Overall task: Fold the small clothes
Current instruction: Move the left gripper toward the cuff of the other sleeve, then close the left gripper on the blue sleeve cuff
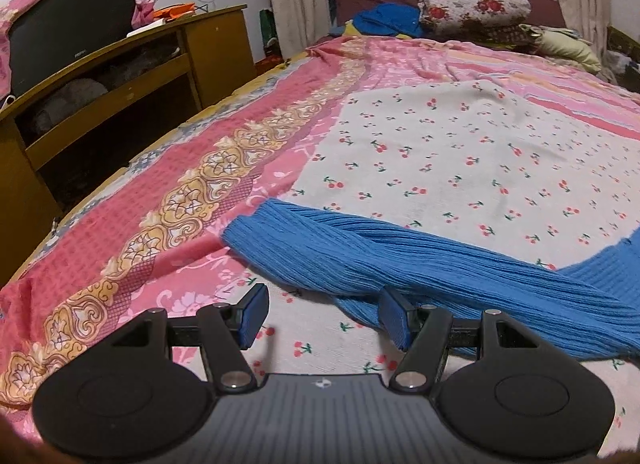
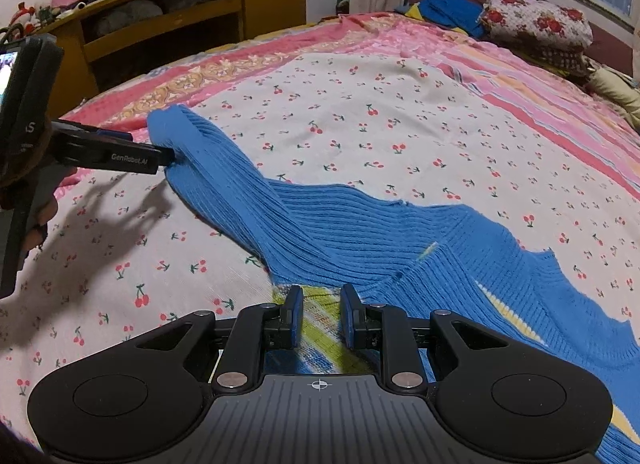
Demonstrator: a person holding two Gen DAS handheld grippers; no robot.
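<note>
The left tongs (image 1: 320, 314) stand wide and empty beside the blue sweater's (image 1: 420, 264) sleeve; the right tongs (image 2: 320, 314), narrow, hold nothing. Next: grip the sleeve and fold it inward.

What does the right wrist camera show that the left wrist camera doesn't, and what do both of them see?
Only the right wrist view shows the left gripper from the side, at the sleeve end of the blue sweater, plus a yellow-green striped fabric between the right gripper fingers, and the sweater's body.

Only the left wrist view shows the left gripper jaws standing open, one pad beside the sleeve and nothing between them.

Both show the blue sweater, the cherry-print cloth, the pink bedspread, the wooden cabinet and the floral pillow.
</note>
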